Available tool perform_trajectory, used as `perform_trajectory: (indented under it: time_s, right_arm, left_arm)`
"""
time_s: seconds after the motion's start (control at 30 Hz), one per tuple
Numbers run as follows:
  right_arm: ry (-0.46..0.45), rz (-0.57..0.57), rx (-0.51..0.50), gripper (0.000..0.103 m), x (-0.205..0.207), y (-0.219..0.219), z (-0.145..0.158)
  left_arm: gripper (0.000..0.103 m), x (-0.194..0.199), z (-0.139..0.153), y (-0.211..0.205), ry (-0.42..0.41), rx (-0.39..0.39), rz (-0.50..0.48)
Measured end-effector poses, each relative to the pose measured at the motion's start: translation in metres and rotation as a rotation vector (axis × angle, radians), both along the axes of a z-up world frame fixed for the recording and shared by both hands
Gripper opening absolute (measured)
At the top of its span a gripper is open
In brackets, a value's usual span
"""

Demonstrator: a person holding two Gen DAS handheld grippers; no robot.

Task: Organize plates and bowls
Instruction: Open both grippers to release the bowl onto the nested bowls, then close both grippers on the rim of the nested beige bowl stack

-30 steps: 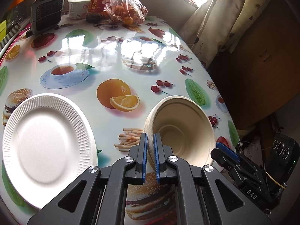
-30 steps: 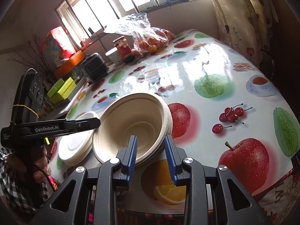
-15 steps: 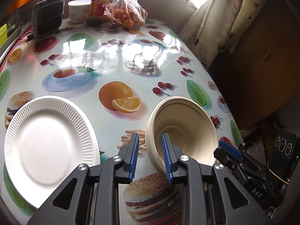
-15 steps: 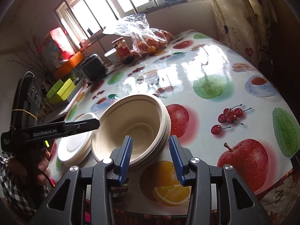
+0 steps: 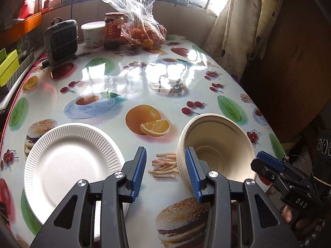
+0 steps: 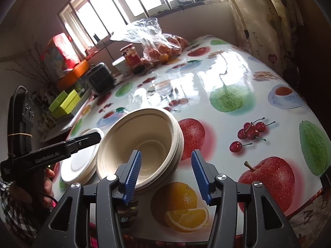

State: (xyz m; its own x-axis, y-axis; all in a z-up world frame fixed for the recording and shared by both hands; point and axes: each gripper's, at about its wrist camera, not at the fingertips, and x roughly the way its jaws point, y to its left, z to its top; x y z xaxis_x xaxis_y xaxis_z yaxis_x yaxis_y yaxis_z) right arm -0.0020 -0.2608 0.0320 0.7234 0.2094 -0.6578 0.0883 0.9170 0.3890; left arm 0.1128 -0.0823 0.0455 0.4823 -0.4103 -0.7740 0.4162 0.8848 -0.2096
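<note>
- Left gripper (image 5: 165, 172) jaws have just been opening, now spread, pads clear of the beige paper bowl stack (image 5: 215, 146).
- Right gripper (image 6: 165, 174) jaws likewise opening, spread wide.
- Bowls (image 6: 140, 148) rest on the fruit-print tablecloth (image 6: 227, 78), white ribbed paper plates (image 5: 72, 165) at nine o'clock.

The right hand-held gripper (image 6: 165, 172) has just been opening its blue jaws, which stand apart around the near rim of the stacked beige paper bowls (image 6: 142, 142) (no pad pressing). Just left sit white paper plates (image 6: 79, 164) on the fruit-printed tabletop (image 6: 238, 103).
</note>
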Motion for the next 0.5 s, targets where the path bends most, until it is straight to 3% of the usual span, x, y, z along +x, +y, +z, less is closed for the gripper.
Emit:
perform_trajectory:
  time_s: [0.23, 0.5]
  right_arm:
    - [0.002, 0.001, -0.006, 0.050, 0.004, -0.001, -0.004]
    - [0.004, 0.015, -0.013, 0.050, 0.009, -0.001, -0.007]
  left_arm:
    - [0.040, -0.009, 0.004, 0.000, -0.063, -0.007, 0.001]
    - [0.044, -0.010, 0.000, -0.007, -0.036, -0.043, -0.030]
